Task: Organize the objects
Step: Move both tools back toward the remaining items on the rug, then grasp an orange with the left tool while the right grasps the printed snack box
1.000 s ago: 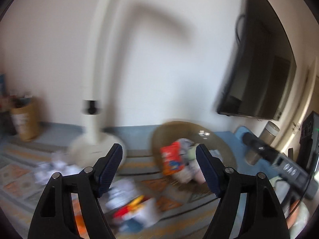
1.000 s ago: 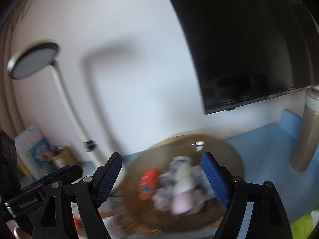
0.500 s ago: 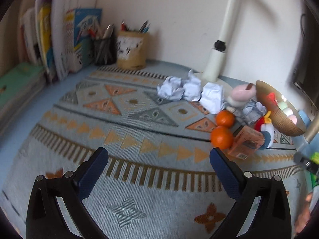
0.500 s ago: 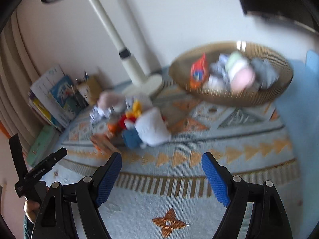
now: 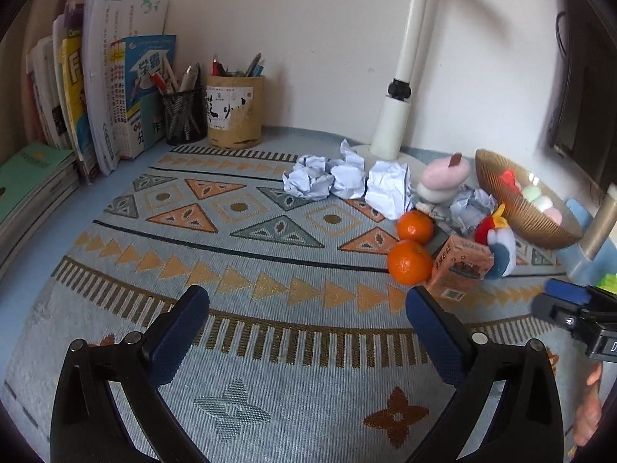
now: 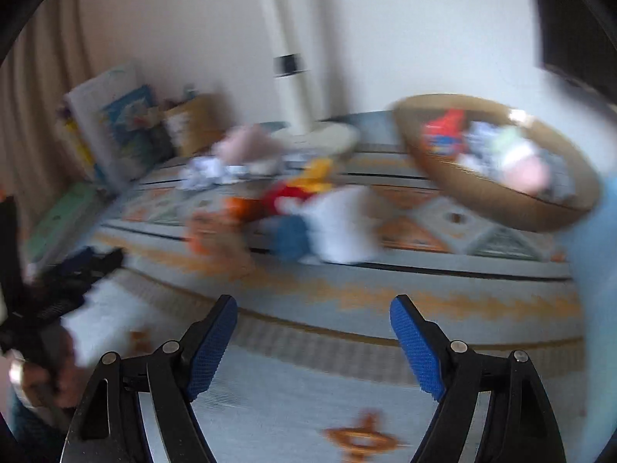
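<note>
On the patterned mat lies a loose pile: two oranges [image 5: 409,262], a pink-orange carton [image 5: 461,266], a white, red and blue plush toy [image 5: 497,243], a pink plush [image 5: 445,175] and crumpled paper balls [image 5: 349,173]. A brown bowl [image 5: 513,204] right of the pile holds several soft items. My left gripper [image 5: 304,301] is open wide over bare mat, short of the oranges. My right gripper [image 6: 313,305] is open with nothing between its fingers, and its jaws are closing. It points at the blurred plush toy [image 6: 331,223] and bowl [image 6: 497,196].
A white lamp post and base [image 5: 389,135] stand behind the paper balls. Two pen holders [image 5: 235,115] and upright books [image 5: 115,88] line the back left wall. A screen hangs at the right edge. The right gripper's tip [image 5: 570,305] shows beside the carton.
Both views swung down from the wall and lamp to the mat. The left jaws widened and then held still. The right gripper kept moving closer to the toy pile.
</note>
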Available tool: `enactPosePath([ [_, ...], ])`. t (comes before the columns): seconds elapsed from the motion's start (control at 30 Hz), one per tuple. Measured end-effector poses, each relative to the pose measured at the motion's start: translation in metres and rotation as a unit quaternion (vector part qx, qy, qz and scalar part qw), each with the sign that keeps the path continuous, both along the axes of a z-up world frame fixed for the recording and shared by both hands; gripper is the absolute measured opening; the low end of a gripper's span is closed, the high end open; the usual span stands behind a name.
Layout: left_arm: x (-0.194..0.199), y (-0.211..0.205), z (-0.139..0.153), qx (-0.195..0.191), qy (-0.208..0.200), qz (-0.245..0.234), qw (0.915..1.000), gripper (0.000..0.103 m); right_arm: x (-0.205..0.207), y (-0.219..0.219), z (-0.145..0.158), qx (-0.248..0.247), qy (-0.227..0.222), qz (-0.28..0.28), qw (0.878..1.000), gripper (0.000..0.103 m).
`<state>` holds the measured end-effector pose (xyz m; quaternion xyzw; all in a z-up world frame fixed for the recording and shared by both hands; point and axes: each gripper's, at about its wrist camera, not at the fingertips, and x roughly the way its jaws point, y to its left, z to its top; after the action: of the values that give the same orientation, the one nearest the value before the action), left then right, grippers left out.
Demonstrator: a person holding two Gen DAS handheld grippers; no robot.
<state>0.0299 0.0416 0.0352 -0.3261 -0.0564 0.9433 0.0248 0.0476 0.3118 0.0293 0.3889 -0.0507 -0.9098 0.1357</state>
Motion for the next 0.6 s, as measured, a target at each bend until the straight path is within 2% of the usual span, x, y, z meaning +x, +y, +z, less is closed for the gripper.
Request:
enactPosePath([
  [0.07, 0.002, -0.006, 0.002, 0.015, 0.006, 0.006, 0.9998, 0.102, -0.01, -0.022, 0.01, -0.002, -0.003, 0.03, 1.0, 0.064],
  [0.1, 0.002, -0.009, 0.002, 0.023, 0.008, 0.009, 0.9997, 0.102, -0.015, -0.033, 0.015, -0.001, -0.002, 0.043, 0.999, 0.062],
  [0.23, 0.002, -0.022, 0.002, 0.058, 0.007, 0.015, 0.9982, 0.102, -0.044, -0.072, 0.031, 0.024, 0.029, 0.066, 0.997, 0.062],
  [0.37, 0.001, -0.034, -0.001, 0.097, 0.002, 0.021, 0.9951, 0.102, -0.06, -0.086, 0.027, -0.004, 0.023, 0.118, 0.993, 0.062],
  [0.47, 0.0, -0.042, -0.003, 0.122, -0.003, 0.021, 0.9923, 0.102, -0.046, -0.094, 0.018, -0.004, -0.001, 0.189, 0.982, 0.062],
  [0.5, 0.0, -0.044, -0.003, 0.127, -0.003, 0.022, 0.9916, 0.102, -0.036, -0.094, 0.018, 0.005, 0.003, 0.202, 0.979, 0.062],
  [0.6, 0.0, -0.046, -0.004, 0.138, -0.003, 0.018, 0.9903, 0.102, -0.009, -0.083, 0.007, 0.022, -0.031, 0.222, 0.974, 0.062],
])
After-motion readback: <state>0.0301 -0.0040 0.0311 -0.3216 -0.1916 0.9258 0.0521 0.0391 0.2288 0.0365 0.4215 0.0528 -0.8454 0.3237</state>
